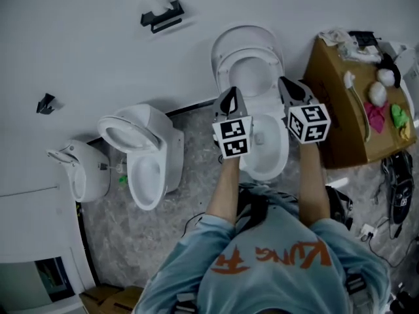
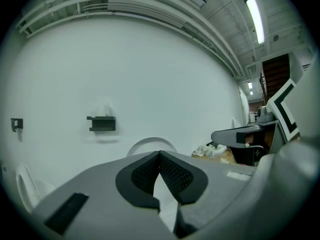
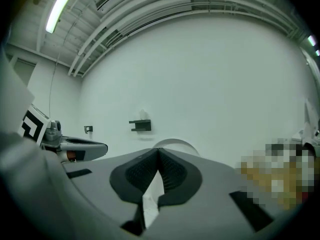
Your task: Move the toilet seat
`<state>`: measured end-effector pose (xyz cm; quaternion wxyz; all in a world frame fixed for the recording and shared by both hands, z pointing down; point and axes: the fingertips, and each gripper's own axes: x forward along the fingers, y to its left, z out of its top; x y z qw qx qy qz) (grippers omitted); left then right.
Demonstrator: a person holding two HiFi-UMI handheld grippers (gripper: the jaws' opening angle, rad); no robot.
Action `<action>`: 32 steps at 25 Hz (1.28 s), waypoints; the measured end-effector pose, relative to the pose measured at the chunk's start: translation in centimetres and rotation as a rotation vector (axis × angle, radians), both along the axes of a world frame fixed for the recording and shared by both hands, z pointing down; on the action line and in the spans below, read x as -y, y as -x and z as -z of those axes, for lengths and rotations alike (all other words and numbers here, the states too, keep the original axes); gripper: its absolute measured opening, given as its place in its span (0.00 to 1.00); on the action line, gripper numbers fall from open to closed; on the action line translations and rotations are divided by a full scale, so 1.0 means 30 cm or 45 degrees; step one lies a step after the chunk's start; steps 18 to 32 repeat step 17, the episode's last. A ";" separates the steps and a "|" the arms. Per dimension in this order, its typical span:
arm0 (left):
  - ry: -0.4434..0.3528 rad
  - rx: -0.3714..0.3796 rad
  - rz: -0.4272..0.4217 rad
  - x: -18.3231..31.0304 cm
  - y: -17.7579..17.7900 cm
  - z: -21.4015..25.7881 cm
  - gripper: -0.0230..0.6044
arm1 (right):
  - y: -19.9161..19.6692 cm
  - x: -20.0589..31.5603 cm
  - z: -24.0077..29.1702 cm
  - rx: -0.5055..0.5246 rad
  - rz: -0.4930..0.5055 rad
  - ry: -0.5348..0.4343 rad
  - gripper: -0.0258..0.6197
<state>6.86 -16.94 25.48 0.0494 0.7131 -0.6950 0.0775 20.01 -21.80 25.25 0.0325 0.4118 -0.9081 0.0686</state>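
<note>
The white toilet (image 1: 265, 150) stands in front of me, its seat and lid (image 1: 247, 56) raised against the wall. Both grippers hover over the bowl, side by side, pointing at the raised seat without touching it. My left gripper (image 1: 229, 95) is shut with nothing between its jaws. My right gripper (image 1: 289, 84) is also shut and empty. In the left gripper view the jaws (image 2: 160, 155) meet, and the lid's rounded top (image 2: 150, 144) shows just beyond them. The right gripper view shows the same closed jaws (image 3: 159, 152) with the lid top (image 3: 176, 144) behind them.
A second toilet (image 1: 147, 154) with its seat up and a smaller white fixture (image 1: 80, 169) stand to the left. A cardboard box (image 1: 340, 116) carrying cloths and a brush sits close on the right. A black holder (image 1: 161, 16) hangs on the wall. Cables lie on the floor at right.
</note>
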 end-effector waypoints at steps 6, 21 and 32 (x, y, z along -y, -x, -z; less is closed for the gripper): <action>0.004 0.010 -0.017 -0.021 -0.030 -0.004 0.04 | 0.006 -0.034 -0.009 -0.026 0.024 -0.006 0.04; 0.024 -0.006 -0.018 0.000 -0.024 -0.039 0.04 | 0.029 -0.028 -0.018 -0.068 0.058 -0.042 0.04; 0.024 -0.006 -0.018 0.000 -0.024 -0.039 0.04 | 0.029 -0.028 -0.018 -0.068 0.058 -0.042 0.04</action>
